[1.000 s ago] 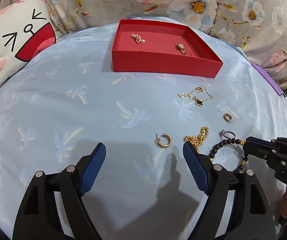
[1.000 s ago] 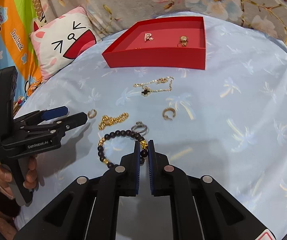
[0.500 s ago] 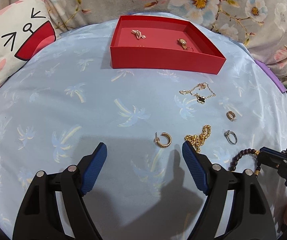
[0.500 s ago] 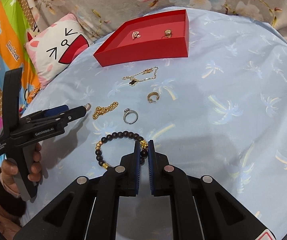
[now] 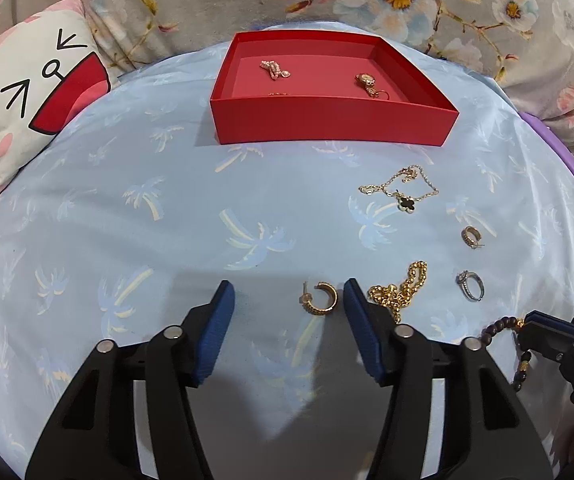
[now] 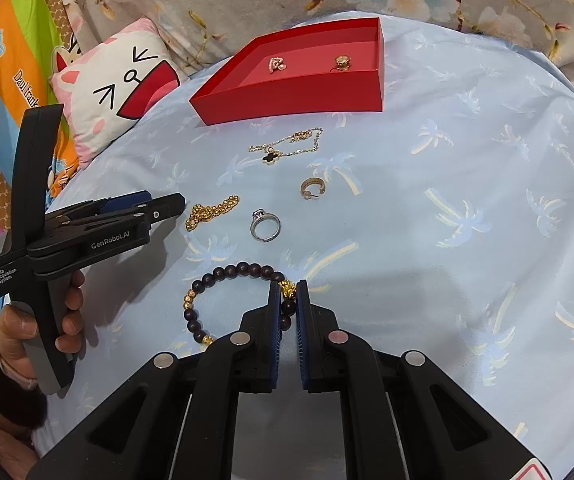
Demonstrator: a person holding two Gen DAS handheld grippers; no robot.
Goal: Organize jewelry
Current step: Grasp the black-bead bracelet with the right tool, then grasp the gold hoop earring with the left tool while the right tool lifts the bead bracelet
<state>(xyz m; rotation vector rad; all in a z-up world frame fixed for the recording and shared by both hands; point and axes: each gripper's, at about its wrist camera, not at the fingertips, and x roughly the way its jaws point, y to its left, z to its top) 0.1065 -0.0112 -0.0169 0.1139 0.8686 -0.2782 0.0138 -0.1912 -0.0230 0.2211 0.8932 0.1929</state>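
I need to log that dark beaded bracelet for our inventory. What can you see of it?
The dark brown round-bead bracelet has several gold beads and a gold charm. The right hand-held gripper is shut on it at the charm. The rest of the loop hangs left of the fingers over the light blue palm-print cloth; whether it touches the cloth is unclear.

A pale blue sheet (image 5: pixel 135 216) printed with palm trees is carrying everything. A red box (image 5: pixel 327 120) is sitting at the far side. Nearer, a clover necklace (image 5: pixel 405 196), two gold hoop earrings (image 5: pixel 321 300) (image 5: pixel 471 237), a gold chain (image 5: pixel 401 290), a silver ring (image 5: pixel 471 286) and a dark bead bracelet (image 6: pixel 223 292) are lying scattered.
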